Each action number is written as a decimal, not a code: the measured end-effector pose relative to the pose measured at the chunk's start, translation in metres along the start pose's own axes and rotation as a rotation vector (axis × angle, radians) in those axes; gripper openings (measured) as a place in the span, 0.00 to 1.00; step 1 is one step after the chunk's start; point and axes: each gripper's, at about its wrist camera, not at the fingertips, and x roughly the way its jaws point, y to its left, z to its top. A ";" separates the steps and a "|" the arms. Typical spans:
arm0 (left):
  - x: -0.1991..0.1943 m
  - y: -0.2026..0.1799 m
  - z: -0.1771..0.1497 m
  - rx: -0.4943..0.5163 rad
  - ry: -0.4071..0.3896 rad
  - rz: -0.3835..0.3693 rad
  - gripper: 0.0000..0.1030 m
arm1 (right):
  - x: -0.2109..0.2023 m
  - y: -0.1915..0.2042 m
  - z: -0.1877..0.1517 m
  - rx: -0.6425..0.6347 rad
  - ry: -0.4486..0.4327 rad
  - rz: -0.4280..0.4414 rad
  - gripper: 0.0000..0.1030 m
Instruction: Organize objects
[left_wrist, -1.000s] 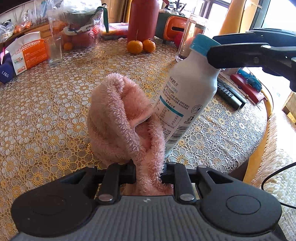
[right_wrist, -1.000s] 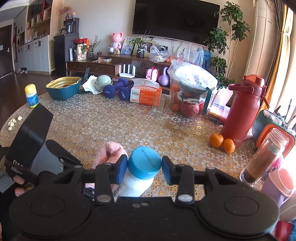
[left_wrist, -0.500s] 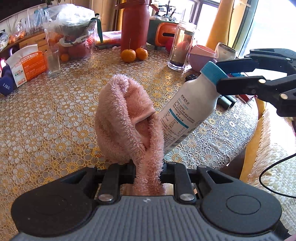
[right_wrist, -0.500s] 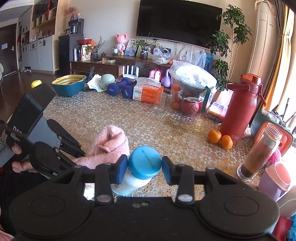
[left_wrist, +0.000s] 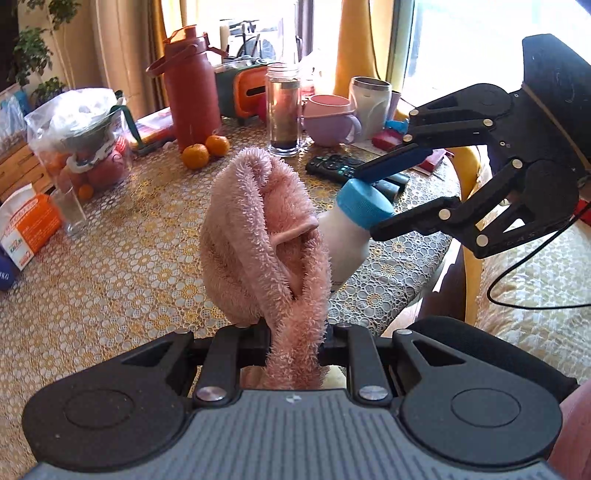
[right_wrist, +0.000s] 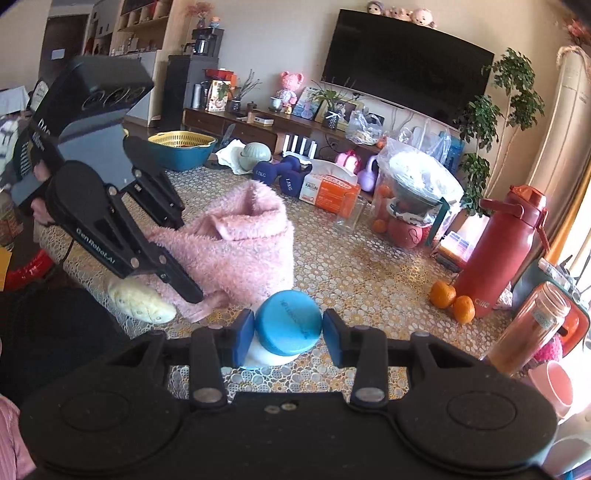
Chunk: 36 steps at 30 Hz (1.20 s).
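Bottle cap (right_wrist: 288, 322) between right claw (right_wrist: 289, 332) fingers

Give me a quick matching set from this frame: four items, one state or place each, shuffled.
Items:
1. pink towel
2. white bottle
3. two oranges
4. remote control

States:
A. lying flat on the table
B. beside the red jug's base
C. pinched in the left claw
D. gripped by its blue cap in the right claw

Pairs: 1-C, 2-D, 3-B, 4-A

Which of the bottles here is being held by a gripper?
The white bottle with the blue cap, clamped at its cap by the right gripper. The red bottle and the clear amber bottle stand untouched on the table.
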 end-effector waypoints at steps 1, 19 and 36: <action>0.000 -0.003 0.002 0.019 0.002 -0.006 0.19 | -0.001 0.004 0.000 -0.028 -0.002 -0.001 0.39; 0.044 -0.004 -0.003 0.078 0.111 -0.002 0.19 | -0.004 0.023 0.000 -0.122 -0.013 0.012 0.39; 0.070 0.023 -0.017 -0.043 0.158 0.039 0.19 | -0.003 0.019 0.001 -0.111 -0.016 0.013 0.39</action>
